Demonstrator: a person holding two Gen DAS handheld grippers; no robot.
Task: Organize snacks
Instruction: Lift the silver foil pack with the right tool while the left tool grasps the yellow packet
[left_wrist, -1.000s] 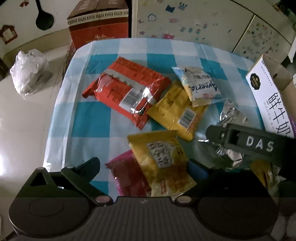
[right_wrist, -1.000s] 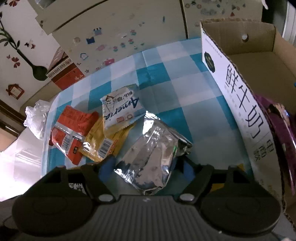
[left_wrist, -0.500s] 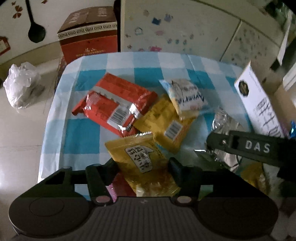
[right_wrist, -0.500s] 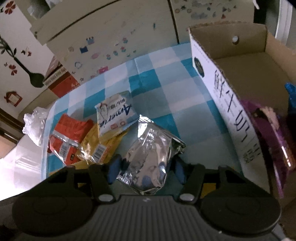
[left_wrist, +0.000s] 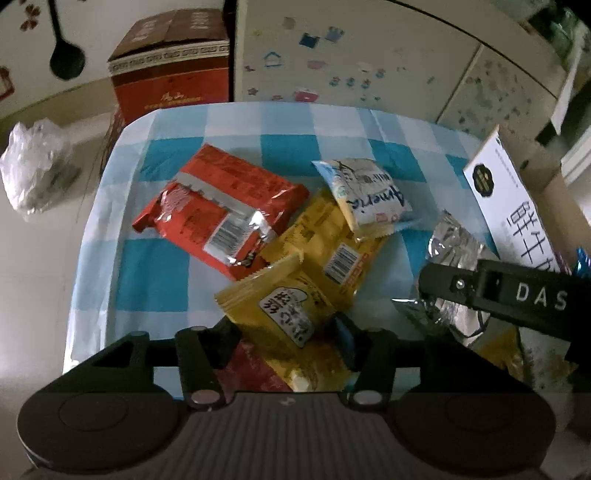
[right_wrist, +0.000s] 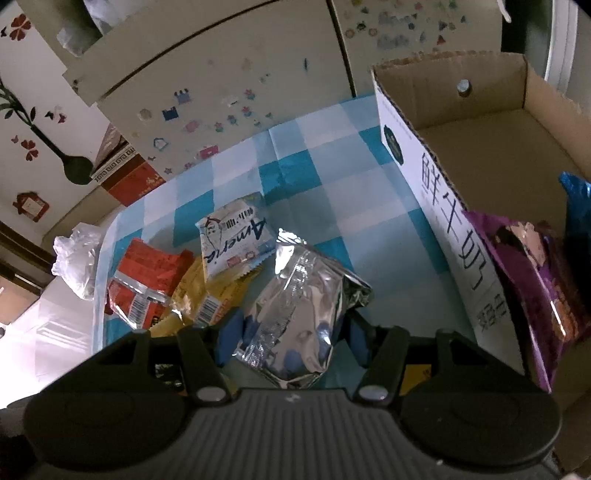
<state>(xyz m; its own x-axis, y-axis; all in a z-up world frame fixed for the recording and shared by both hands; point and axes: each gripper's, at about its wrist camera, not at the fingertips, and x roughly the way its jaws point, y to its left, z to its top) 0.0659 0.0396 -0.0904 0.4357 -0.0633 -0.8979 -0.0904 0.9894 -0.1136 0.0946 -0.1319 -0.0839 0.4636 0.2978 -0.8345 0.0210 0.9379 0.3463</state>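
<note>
In the left wrist view, the left tongs (left_wrist: 286, 332) have just closed in and now grasp a yellow snack packet (left_wrist: 291, 317) from both sides, near the front edge of the tabletop (left_wrist: 155, 273) with its blue-and-white checked cloth. A dark red packet (left_wrist: 251, 369) lies partly under it. Farther off sit a red packet (left_wrist: 221, 210), a flat yellow packet (left_wrist: 332, 240) and a white-and-blue packet (left_wrist: 369, 195) overlapping one another. To the right, the right tongs (left_wrist: 436, 291) hold a silver foil packet (left_wrist: 454, 251) beside a white cardboard box (left_wrist: 517, 214). In the right wrist view, the right tongs (right_wrist: 291, 332) have likewise just closed and are clenched on the silver foil packet (right_wrist: 303, 302), which stands tilted between their blue pads. The cardboard box (right_wrist: 436, 206) on the right contains a purple packet (right_wrist: 532, 273) and a blue one (right_wrist: 576, 195).
</note>
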